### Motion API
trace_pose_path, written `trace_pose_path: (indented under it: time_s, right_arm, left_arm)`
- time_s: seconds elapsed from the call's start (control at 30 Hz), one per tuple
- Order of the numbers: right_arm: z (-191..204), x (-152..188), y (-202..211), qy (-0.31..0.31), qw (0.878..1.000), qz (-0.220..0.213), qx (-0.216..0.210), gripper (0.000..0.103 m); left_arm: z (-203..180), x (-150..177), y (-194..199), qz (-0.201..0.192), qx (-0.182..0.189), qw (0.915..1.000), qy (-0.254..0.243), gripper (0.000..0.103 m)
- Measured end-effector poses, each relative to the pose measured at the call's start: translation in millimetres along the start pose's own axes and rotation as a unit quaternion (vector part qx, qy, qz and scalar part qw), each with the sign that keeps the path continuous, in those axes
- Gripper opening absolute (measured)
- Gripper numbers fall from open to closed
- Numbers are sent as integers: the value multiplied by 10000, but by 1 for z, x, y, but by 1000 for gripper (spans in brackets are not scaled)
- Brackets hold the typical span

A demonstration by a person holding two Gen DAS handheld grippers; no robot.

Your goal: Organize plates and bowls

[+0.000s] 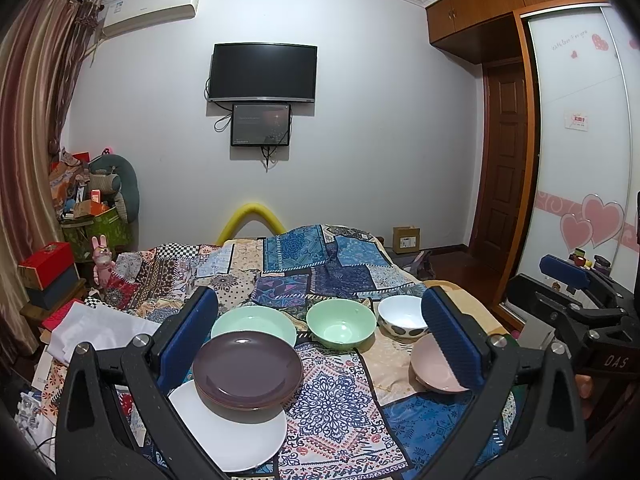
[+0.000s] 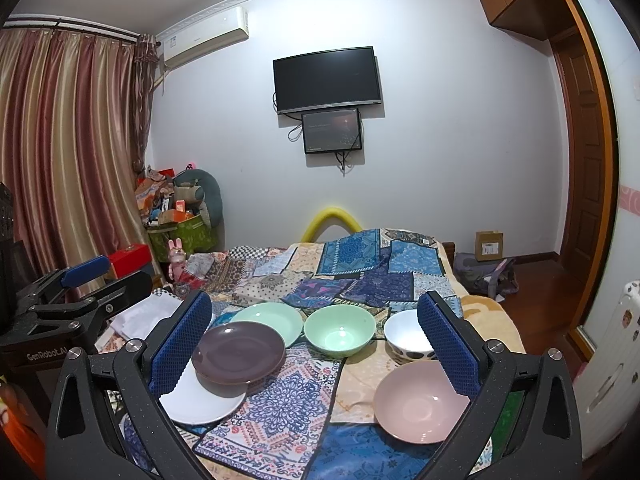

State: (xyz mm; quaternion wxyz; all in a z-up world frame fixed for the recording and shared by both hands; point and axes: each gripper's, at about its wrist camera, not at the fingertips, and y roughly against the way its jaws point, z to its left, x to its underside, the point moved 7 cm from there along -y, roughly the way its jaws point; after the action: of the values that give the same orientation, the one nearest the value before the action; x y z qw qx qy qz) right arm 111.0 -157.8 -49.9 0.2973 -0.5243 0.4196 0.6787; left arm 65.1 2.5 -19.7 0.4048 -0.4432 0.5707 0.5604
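On the patchwork bedspread [image 1: 332, 396] a brown plate [image 1: 247, 370] rests on a white plate [image 1: 236, 436], with a pale green plate [image 1: 256, 318] just behind. A green bowl [image 1: 341, 323], a white spotted bowl [image 1: 402, 315] and a pink bowl [image 1: 434, 366] lie to the right. My left gripper [image 1: 320, 340] hovers open above them, holding nothing. In the right wrist view the brown plate [image 2: 238, 352], white plate [image 2: 200, 400], green plate [image 2: 270, 318], green bowl [image 2: 339, 330], white bowl [image 2: 408, 336] and pink bowl [image 2: 420, 400] show. My right gripper [image 2: 316, 344] is open and empty.
The bed [image 2: 360, 264] runs toward a wall with a TV [image 2: 326, 80]. Folded white cloth [image 1: 96, 328] and red boxes [image 1: 48, 264] sit at the left, with a cluttered green bin [image 2: 182, 232] behind. A wardrobe [image 1: 580, 160] and door [image 2: 584, 184] stand right.
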Motion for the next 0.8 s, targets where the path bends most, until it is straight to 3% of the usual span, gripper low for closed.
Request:
trace_pose_path:
  time_s: [0.8]
  right_arm:
    - [-1,0,-6,19,10000,86,7,103]
  left_arm:
    - [11,6,-10,58,-23,10000,47,103]
